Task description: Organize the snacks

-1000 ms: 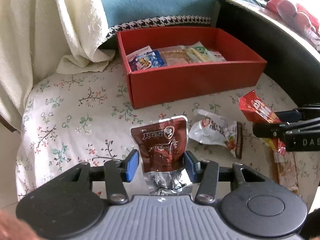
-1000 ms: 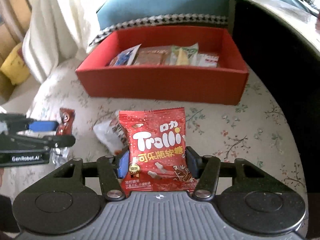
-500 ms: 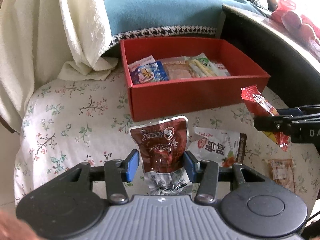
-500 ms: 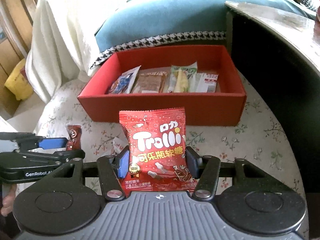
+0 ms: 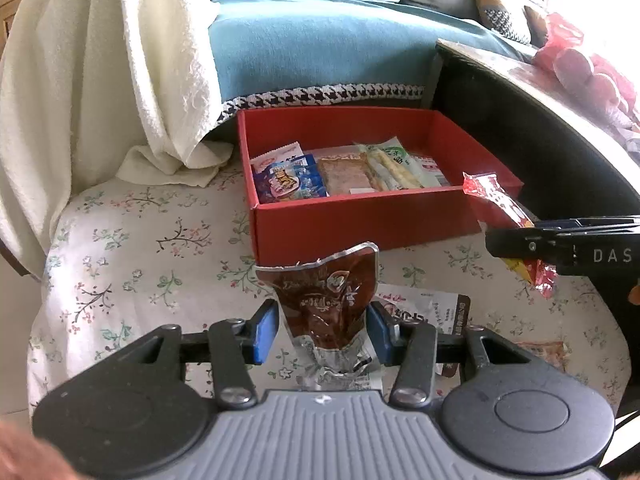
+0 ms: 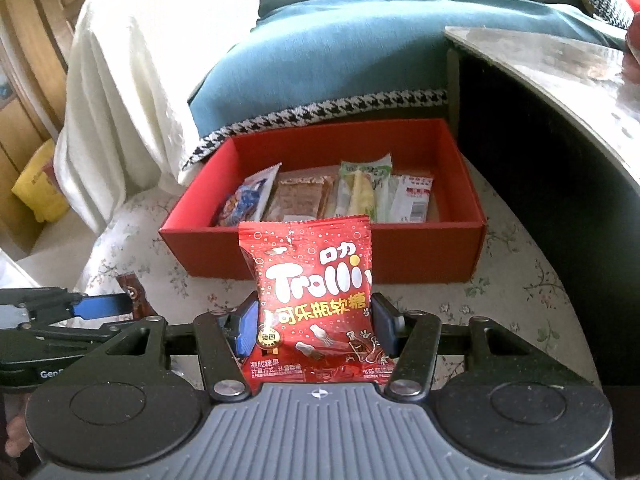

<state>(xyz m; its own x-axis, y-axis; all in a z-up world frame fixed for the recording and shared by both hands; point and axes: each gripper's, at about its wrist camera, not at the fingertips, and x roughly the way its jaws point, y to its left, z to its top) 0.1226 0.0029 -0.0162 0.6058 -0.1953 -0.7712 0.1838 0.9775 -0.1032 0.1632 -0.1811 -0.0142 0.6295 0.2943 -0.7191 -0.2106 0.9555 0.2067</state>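
My left gripper [image 5: 322, 330] is clamped on a dark brown foil snack pouch [image 5: 326, 298], held upright above the floral-patterned surface [image 5: 132, 256] just in front of the open red cardboard box [image 5: 360, 222]. My right gripper [image 6: 316, 326] is clamped on a red Trolli gummy packet [image 6: 312, 280], raised before the same box's front wall. Inside the box lie several packets side by side, among them a blue snack packet [image 5: 290, 182]. A white-and-red wrapper [image 5: 424, 310] lies on the surface behind my left gripper.
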